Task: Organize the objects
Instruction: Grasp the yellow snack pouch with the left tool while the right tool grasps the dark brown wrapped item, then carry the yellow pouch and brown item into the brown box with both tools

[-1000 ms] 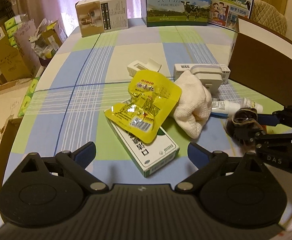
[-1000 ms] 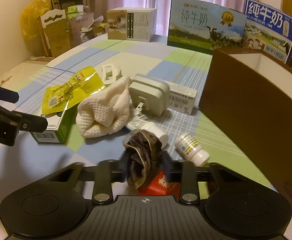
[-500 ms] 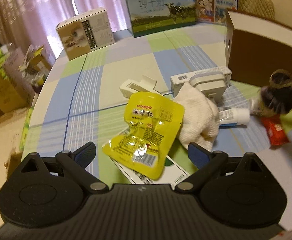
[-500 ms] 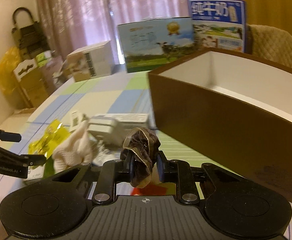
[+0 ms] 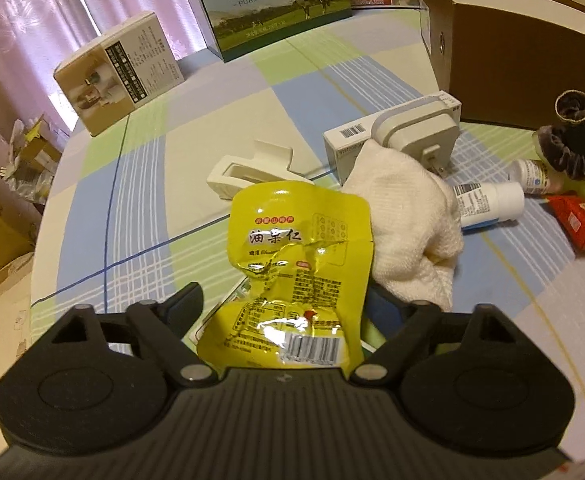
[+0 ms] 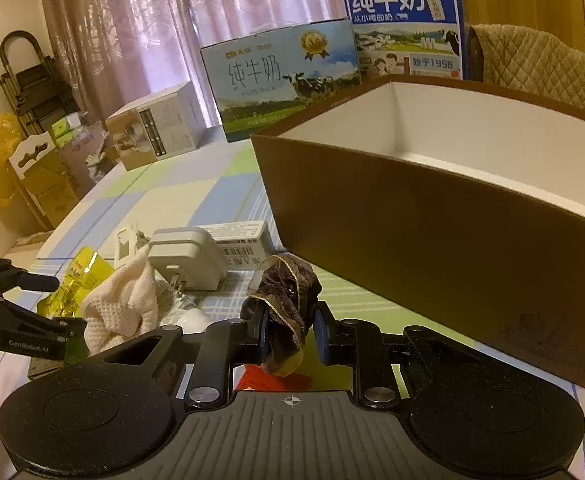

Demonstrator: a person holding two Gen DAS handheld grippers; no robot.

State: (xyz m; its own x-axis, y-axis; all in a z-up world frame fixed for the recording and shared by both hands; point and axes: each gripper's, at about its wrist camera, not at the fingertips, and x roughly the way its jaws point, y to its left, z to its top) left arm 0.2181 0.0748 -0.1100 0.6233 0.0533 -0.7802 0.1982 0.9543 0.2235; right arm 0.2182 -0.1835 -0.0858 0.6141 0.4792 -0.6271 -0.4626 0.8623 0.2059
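Right gripper jaws pinched tight on brown scrunchie, just beside brown box. Left gripper jaws wide, straddling yellow pouch w/o clamping.

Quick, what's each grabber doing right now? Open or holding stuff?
Left gripper: open, fingers either side of the yellow snack packet, not squeezing it.
Right gripper: shut on the brown scrunchie.
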